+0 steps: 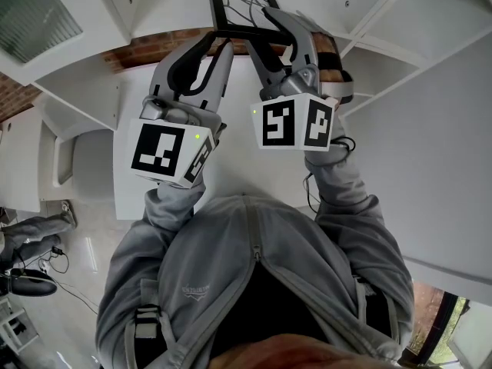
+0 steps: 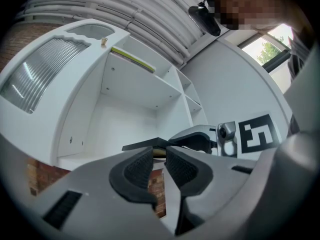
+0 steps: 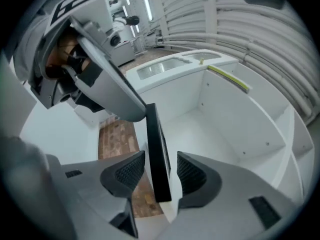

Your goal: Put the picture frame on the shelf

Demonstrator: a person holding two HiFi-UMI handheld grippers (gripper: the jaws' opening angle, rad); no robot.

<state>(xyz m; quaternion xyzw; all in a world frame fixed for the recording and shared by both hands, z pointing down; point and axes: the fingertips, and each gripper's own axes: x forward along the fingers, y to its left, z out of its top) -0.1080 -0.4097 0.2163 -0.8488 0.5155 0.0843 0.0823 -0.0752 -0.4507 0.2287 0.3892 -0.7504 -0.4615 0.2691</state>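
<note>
The black picture frame [image 1: 242,8] with a white branch drawing stands upright at the front of a white shelf [image 1: 157,6]. My right gripper [image 1: 261,31] is open around the frame's lower edge. In the right gripper view the frame [image 3: 156,149] stands edge-on between the pads [image 3: 131,171], with a gap on each side. My left gripper [image 1: 214,46] is open just beside it, its jaws a little apart. In the left gripper view the frame's corner [image 2: 145,145] shows just past the fingertips [image 2: 139,168], not pressed by them.
The shelf is a deep white compartment [image 3: 215,124] with side walls and more compartments to the right [image 1: 400,60]. A strip of red brick [image 1: 154,48] shows below its front edge. A cabinet door with ribbed glass [image 2: 45,79] hangs to the left.
</note>
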